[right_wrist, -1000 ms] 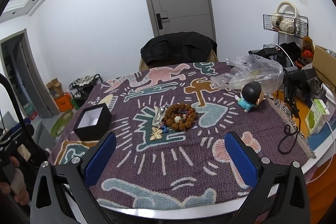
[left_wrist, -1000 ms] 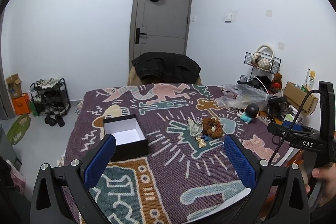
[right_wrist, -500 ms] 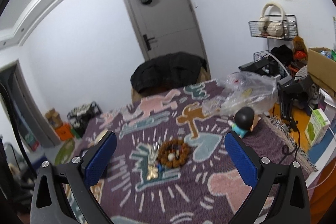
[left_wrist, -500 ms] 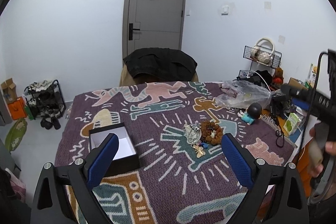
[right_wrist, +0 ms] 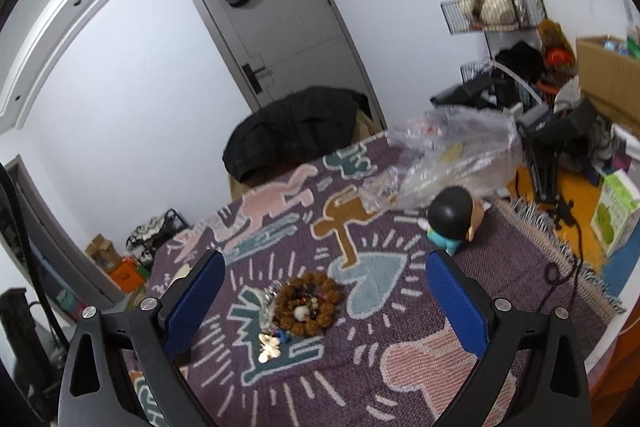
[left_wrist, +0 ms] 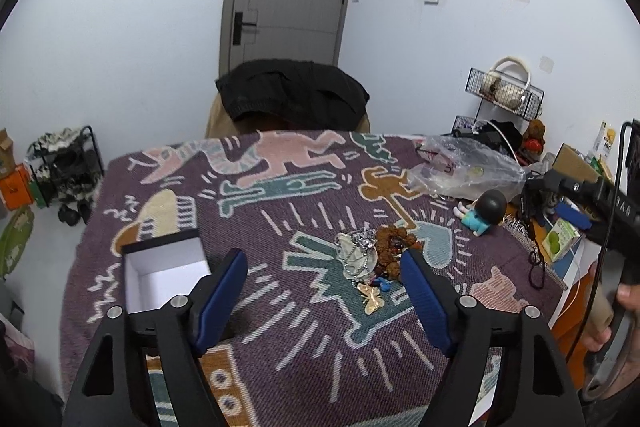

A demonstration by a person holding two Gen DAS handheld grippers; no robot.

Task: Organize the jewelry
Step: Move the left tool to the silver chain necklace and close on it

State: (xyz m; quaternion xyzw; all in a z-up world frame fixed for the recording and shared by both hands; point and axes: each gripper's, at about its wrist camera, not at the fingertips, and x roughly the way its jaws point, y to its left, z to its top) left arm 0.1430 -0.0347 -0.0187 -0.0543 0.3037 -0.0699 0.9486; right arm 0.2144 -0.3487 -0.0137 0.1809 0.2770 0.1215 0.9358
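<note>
A small pile of jewelry lies mid-table on the patterned cloth: a brown bead bracelet [left_wrist: 394, 247] [right_wrist: 309, 303], a silver chain piece [left_wrist: 356, 251] [right_wrist: 266, 303], a gold butterfly brooch [left_wrist: 372, 298] [right_wrist: 269, 346] and a small blue piece [left_wrist: 381, 282]. An open black box with a white inside [left_wrist: 166, 273] stands to the left, partly behind my left finger. My left gripper [left_wrist: 322, 297] is open and empty, above the near table, with the jewelry just inside its right finger. My right gripper [right_wrist: 324, 301] is open and empty, hovering over the bracelet.
A cartoon figurine with a black head [left_wrist: 482, 213] [right_wrist: 454, 217] and a crumpled clear plastic bag [left_wrist: 466, 167] [right_wrist: 448, 155] sit at the table's right. A chair with a black jacket [left_wrist: 290, 95] stands behind. Boxes, a wire rack and cables crowd the right side.
Both grippers moved forward and lower toward the jewelry pile. The left view tilted down over the box and jewelry; the right view now centres on the bracelet.
</note>
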